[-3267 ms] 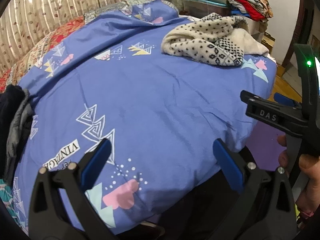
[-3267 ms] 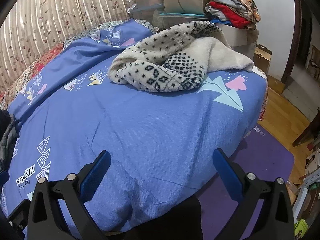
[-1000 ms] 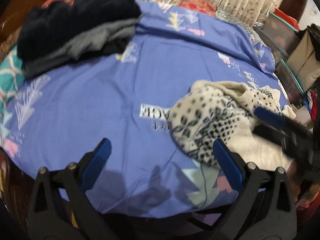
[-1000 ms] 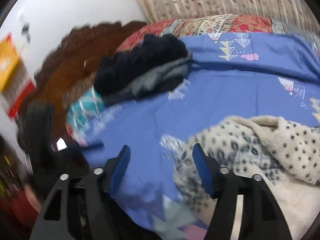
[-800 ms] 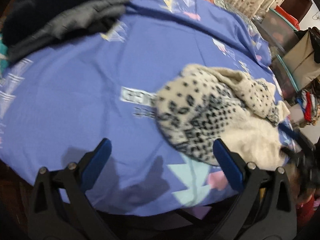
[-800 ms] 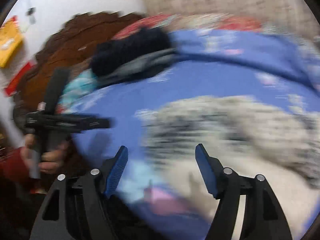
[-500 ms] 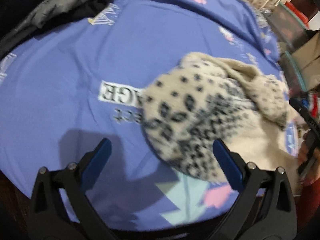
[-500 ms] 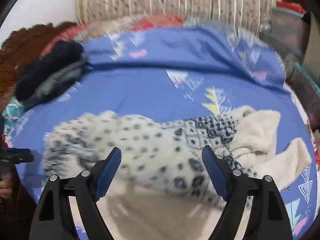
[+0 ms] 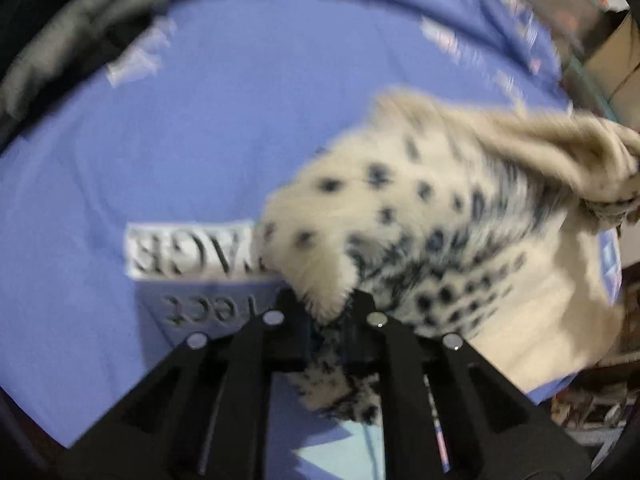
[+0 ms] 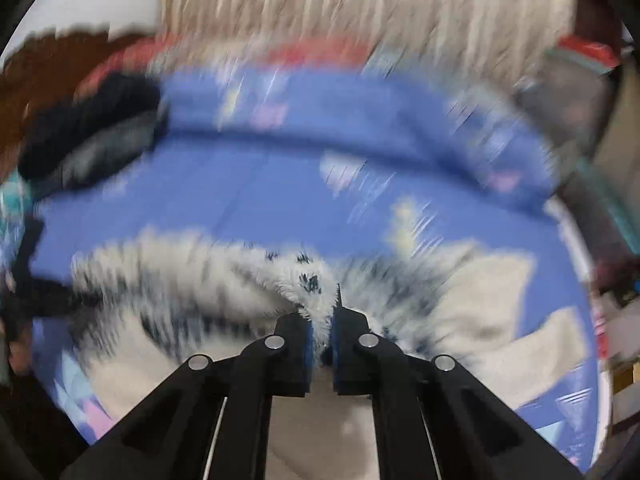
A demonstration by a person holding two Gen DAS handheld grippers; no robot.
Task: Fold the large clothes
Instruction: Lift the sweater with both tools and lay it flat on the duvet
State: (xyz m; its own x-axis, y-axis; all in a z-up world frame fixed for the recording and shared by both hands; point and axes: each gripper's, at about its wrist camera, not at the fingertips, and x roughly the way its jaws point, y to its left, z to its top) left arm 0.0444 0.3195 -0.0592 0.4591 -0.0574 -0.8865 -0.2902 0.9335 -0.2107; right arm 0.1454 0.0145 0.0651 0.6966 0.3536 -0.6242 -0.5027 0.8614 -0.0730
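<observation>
A blue bedsheet (image 9: 240, 128) covers the bed, with dark clothes (image 9: 80, 36) piled at its far left. The spotted fleece (image 9: 440, 232) lies near the front edge, pinched by both the left gripper (image 9: 326, 316) and right gripper (image 10: 320, 330).

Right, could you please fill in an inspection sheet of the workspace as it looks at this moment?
Surface: blue printed bedsheet covering the bed, blurred in both views.
Job's things: cream fleece garment with dark spots, crumpled on the sheet, one edge pinched by each gripper.
Clutter: dark folded clothes pile at the far left of the bed.
Grippers: left gripper shut on a fleece fold; right gripper shut on another fleece edge.
Cables: nothing seen.
Surroundings: striped beige curtain behind the bed; storage boxes at the right, too blurred to detail.
</observation>
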